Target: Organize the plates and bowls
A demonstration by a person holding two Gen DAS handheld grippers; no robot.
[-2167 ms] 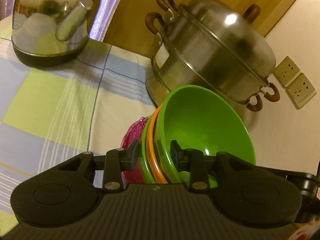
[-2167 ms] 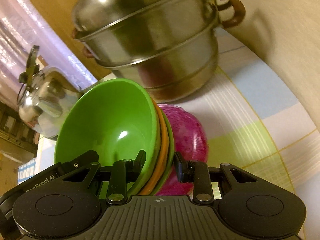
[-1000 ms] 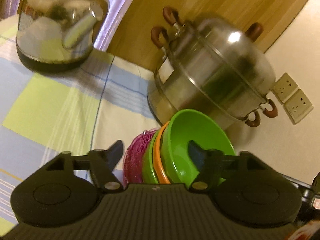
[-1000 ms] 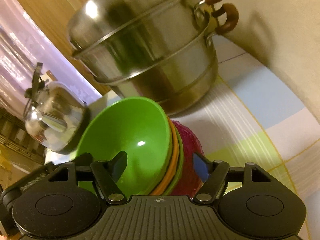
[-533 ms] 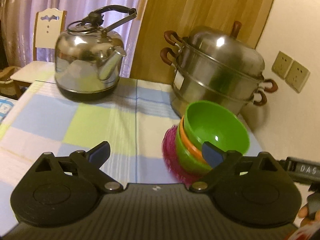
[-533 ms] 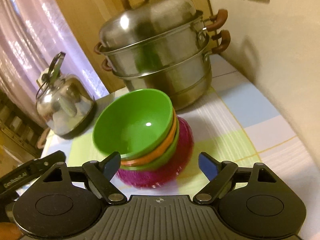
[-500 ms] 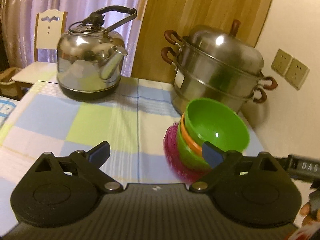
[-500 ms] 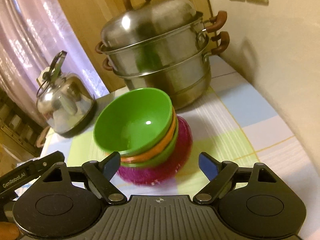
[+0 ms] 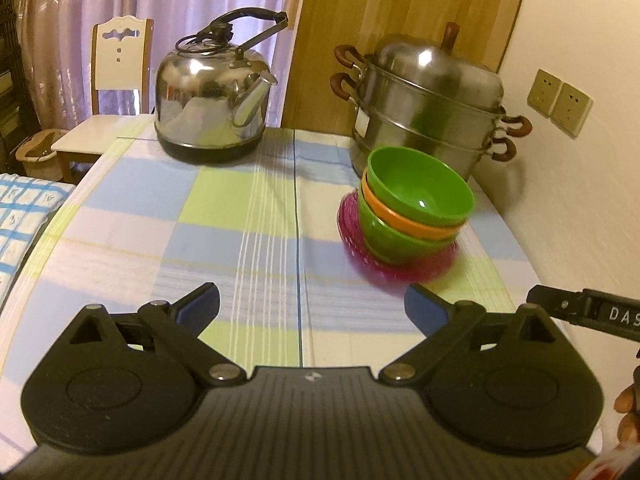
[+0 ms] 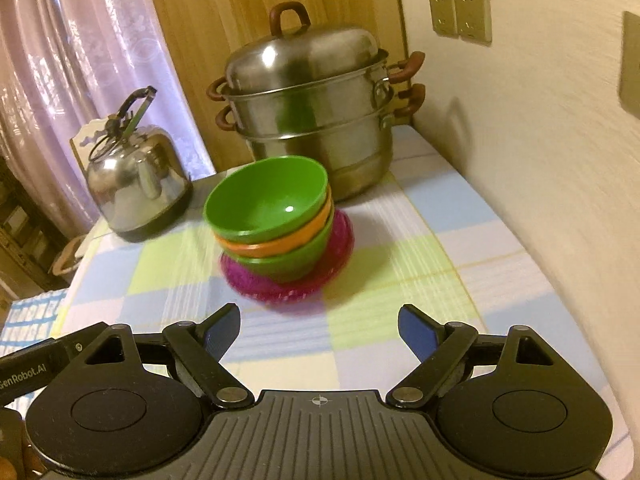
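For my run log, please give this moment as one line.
left gripper: open | right gripper: open | bowl stack: on table, free

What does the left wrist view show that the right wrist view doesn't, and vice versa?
Left wrist only: the white chair beyond the table, nearly whole, and a blue checked cloth at the left edge.

Right wrist only: the steamer's lid handle seen whole.

Both: the bowl stack of green, orange, green over a magenta one, standing free on the checked tablecloth; the kettle; the steamer pot; wall sockets. The left tongs and right tongs are both open and hold nothing.
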